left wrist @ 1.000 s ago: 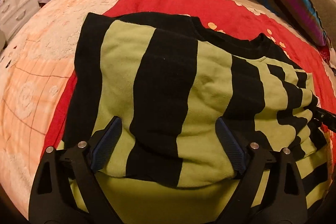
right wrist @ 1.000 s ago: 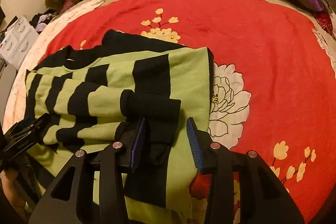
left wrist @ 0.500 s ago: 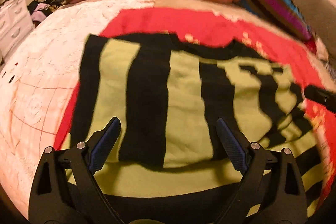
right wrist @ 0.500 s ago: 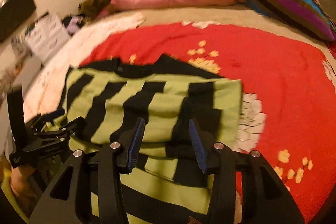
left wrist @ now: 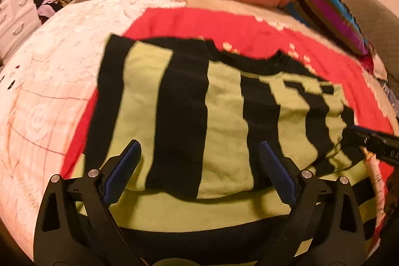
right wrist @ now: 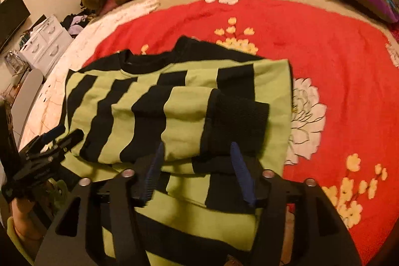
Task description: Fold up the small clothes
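A green-and-black striped sweater (right wrist: 189, 101) lies partly folded on the red floral blanket (right wrist: 336, 81) near the bed's front edge, one sleeve laid across its body; the left tongs (left wrist: 199, 166) gape wide above it, gripping nothing; the right tongs (right wrist: 197, 166) stand partly open over the sleeve cuff (right wrist: 239, 124), empty.
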Demonstrator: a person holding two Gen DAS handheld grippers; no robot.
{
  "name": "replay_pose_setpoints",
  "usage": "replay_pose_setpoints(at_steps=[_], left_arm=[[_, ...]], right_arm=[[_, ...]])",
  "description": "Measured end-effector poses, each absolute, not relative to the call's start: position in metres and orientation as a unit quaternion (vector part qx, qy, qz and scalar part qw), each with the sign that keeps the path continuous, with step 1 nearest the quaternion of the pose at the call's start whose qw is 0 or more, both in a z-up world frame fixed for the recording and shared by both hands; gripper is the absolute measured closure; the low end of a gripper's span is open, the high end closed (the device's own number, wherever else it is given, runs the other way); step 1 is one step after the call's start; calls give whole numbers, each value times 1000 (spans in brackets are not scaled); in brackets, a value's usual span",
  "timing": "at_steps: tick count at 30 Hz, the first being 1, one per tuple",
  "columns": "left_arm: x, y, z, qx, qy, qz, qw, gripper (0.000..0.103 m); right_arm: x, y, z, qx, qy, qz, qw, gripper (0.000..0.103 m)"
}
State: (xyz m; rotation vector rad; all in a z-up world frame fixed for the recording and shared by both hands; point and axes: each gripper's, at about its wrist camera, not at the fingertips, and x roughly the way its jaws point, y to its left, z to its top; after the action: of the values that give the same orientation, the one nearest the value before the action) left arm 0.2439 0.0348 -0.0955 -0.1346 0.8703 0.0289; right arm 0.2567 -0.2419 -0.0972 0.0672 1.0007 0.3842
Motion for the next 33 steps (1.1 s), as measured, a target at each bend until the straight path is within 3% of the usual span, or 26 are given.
replay_pose_setpoints(at_steps=[4, 11, 33], left_arm=[[237, 39, -79, -80, 396, 20, 915, 10], [218, 45, -54, -79, 370, 39, 925, 9], [92, 93, -25, -86, 404, 83, 907, 9]], right_arm=[[244, -246, -81, 33, 456, 188, 869, 24], [224, -256, -58, 51, 433, 194, 879, 11], [105, -291, -43, 29, 445, 216, 869, 10]])
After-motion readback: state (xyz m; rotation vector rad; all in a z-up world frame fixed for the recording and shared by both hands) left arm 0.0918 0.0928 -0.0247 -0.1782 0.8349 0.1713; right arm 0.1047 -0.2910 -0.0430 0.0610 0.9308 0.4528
